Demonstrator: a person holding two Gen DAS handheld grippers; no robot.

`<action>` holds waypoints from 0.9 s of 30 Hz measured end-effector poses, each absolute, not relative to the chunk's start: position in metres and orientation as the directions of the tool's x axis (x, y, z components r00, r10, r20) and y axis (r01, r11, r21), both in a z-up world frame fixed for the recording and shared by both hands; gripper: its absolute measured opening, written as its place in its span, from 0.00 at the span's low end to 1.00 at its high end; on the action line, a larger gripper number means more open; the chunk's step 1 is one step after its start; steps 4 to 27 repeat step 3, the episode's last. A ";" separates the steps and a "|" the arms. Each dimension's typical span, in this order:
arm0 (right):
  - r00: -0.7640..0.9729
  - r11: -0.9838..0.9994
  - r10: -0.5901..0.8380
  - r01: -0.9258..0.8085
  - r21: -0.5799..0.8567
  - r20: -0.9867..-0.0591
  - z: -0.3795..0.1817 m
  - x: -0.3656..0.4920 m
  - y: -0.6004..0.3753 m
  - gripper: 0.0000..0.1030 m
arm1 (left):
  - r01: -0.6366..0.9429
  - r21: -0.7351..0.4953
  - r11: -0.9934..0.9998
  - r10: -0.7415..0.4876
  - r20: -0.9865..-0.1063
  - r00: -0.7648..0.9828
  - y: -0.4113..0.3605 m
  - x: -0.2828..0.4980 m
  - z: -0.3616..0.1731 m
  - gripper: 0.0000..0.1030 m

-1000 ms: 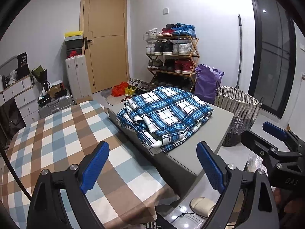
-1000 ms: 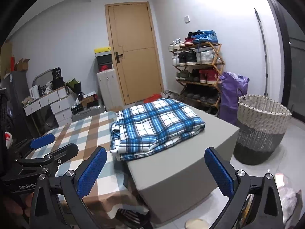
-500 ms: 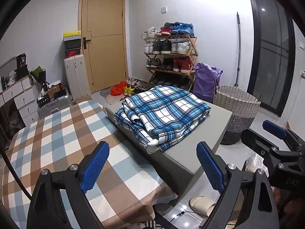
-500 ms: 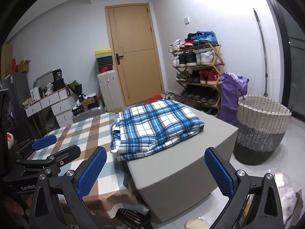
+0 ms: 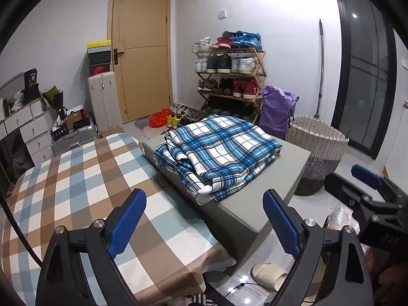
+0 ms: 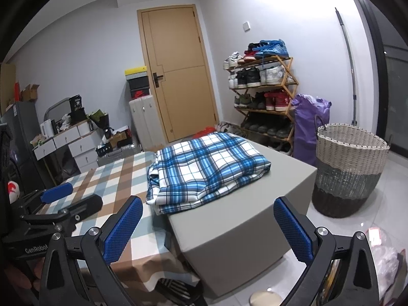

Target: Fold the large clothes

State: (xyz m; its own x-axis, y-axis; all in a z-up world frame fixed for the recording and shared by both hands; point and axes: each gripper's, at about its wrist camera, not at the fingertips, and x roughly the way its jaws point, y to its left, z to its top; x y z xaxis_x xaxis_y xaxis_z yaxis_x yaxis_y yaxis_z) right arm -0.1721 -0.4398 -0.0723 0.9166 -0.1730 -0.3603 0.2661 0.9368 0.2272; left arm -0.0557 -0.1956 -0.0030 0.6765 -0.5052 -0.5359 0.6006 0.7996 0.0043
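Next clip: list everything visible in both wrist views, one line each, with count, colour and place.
plaid cloth: one, blue and white, folded on the grey block
block: one, grey, beside the checked bed
bed: one, brown, blue and white checks, left
basket: one, white over dark weave, floor right
purple bag: one, beside the shoe rack
shoe rack: one, wooden, full of shoes, back wall
door: one, tan, shut
drawers: one white unit, left wall
slipper: one, cream, floor
left tool: blue pads, open, empty
right tool: blue pads, open, empty
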 end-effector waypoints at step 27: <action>0.917 0.939 -0.170 0.261 0.223 -0.360 -0.072 -0.170 -0.436 1.00 | 0.581 0.009 0.814 -0.489 -0.529 0.693 -0.192 -0.054 -0.001 0.88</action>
